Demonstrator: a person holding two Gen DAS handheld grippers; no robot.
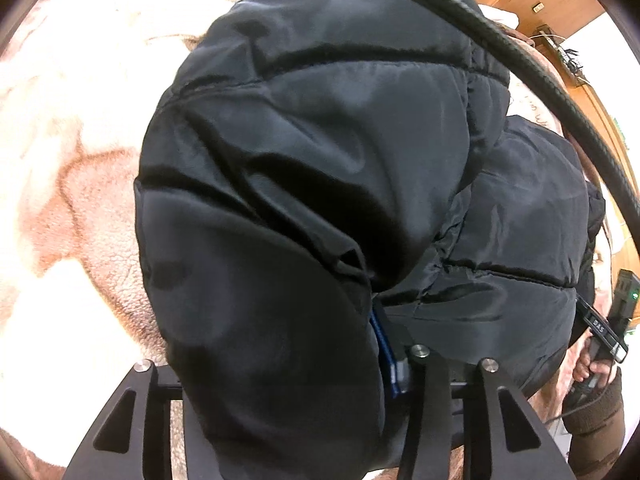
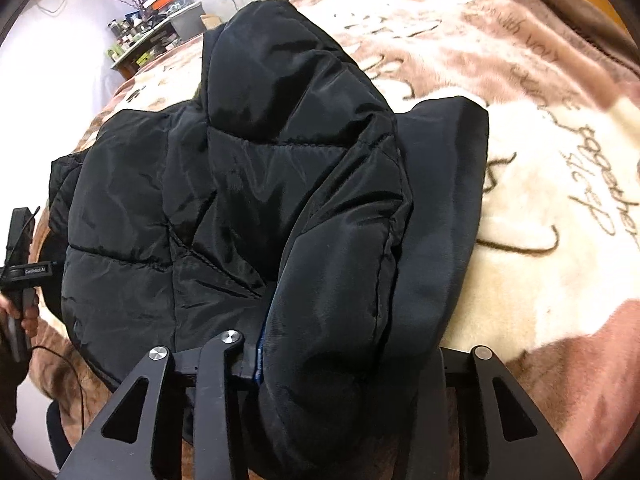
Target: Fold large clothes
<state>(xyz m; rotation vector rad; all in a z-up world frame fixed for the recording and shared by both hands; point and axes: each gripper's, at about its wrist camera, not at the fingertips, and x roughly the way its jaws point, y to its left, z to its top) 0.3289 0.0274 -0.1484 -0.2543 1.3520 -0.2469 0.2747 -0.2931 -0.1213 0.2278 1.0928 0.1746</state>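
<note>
A black quilted puffer jacket (image 2: 248,184) lies bunched on a bed covered by a brown and cream fleece blanket (image 2: 532,184) with script lettering. The right tongs (image 2: 320,360) pinch a thick padded fold of the jacket, a blue pad showing against the fabric. The left tongs (image 1: 280,364) likewise clamp a bulky fold of the jacket (image 1: 320,152), which fills most of the left wrist view over the blanket (image 1: 68,168). A black cable (image 1: 560,92) arcs across the upper right there. A cluttered shelf (image 2: 148,36) stands against the far wall.

Two close wrist views, shared jacket (image 1: 320,180)
</note>
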